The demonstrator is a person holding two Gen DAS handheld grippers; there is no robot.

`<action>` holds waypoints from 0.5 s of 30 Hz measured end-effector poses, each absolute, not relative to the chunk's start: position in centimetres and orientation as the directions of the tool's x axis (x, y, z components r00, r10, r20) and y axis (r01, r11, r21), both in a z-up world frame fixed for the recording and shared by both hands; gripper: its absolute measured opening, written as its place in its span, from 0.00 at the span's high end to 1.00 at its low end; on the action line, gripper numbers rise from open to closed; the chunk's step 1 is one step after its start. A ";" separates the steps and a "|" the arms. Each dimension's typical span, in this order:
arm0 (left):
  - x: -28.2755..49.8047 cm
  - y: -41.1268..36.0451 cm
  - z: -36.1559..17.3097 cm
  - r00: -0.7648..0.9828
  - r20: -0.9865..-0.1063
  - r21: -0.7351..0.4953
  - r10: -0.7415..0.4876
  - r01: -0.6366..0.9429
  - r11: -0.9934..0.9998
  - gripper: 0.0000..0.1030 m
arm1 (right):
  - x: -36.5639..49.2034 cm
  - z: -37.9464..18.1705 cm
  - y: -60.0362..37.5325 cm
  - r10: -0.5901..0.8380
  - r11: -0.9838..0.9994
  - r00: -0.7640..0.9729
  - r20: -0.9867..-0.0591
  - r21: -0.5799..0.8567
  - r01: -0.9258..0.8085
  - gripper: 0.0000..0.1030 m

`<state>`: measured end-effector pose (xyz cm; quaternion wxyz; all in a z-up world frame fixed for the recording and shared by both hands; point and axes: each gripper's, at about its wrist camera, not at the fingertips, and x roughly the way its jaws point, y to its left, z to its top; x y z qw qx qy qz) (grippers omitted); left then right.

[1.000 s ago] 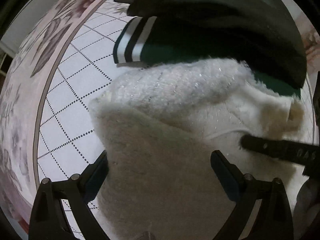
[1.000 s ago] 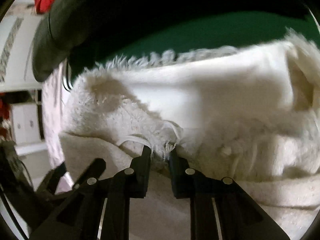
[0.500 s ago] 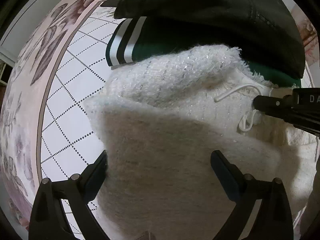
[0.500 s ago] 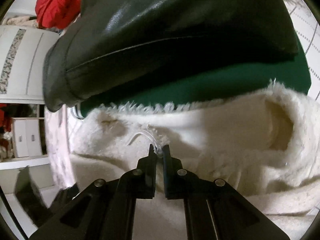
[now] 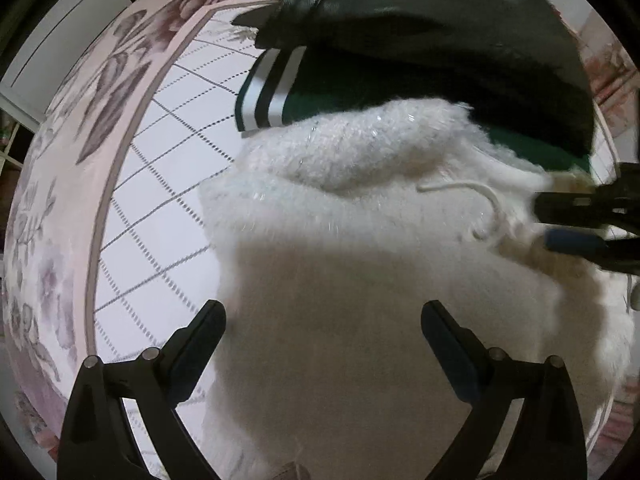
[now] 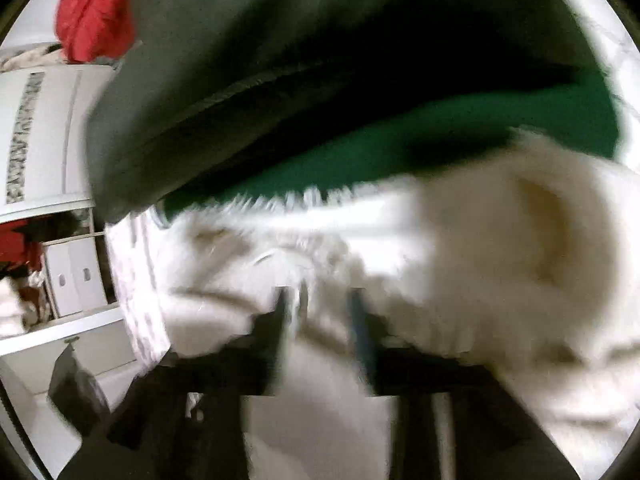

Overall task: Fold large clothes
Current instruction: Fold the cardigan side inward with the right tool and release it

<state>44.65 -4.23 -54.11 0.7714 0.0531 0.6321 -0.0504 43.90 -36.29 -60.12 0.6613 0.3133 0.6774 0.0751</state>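
Below the wide-open left hand-held gripper [image 5: 322,344] lies the white fluffy sweater [image 5: 360,240], while the right hand-held gripper's [image 5: 538,222] jaws are opening beside its cord [image 5: 486,196].

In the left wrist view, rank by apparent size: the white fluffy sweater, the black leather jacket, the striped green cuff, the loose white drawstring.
1. white fluffy sweater, though nearness to the camera enlarges it
2. black leather jacket
3. striped green cuff
4. white drawstring

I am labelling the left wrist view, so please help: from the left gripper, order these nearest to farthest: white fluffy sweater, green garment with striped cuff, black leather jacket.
1. white fluffy sweater, between and under the left gripper.
2. green garment, beyond it.
3. black leather jacket, farthest, atop the green one.
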 end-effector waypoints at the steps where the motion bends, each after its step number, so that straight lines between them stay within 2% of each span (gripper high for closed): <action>1: 43.8 -4.1 -53.5 0.193 -0.981 0.014 -0.015 0.147 0.989 0.03 | 42.2 -59.1 -37.2 0.515 0.793 0.080 -0.854 0.510 0.333 0.35; 6: 38.8 -4.5 -51.7 0.167 -0.986 0.033 0.002 0.184 0.982 0.03 | 31.7 -56.5 -39.6 0.534 0.758 0.027 -0.845 0.493 0.427 0.35; 9: 35.5 -5.5 -52.7 0.119 -0.993 0.044 0.019 0.215 0.976 0.03 | 25.2 -56.7 -39.6 0.484 0.760 -0.005 -0.875 0.418 0.498 0.35; 12: 32.5 -7.1 -55.2 0.071 -0.997 0.055 0.038 0.252 0.966 0.03 | 19.3 -59.6 -40.1 0.447 0.751 -0.054 -0.893 0.342 0.565 0.35; 15: 29.5 -9.3 -58.3 0.062 -0.995 0.090 0.075 0.298 0.950 0.03 | 14.8 -64.8 -39.2 0.330 0.789 -0.157 -0.931 0.181 0.587 0.35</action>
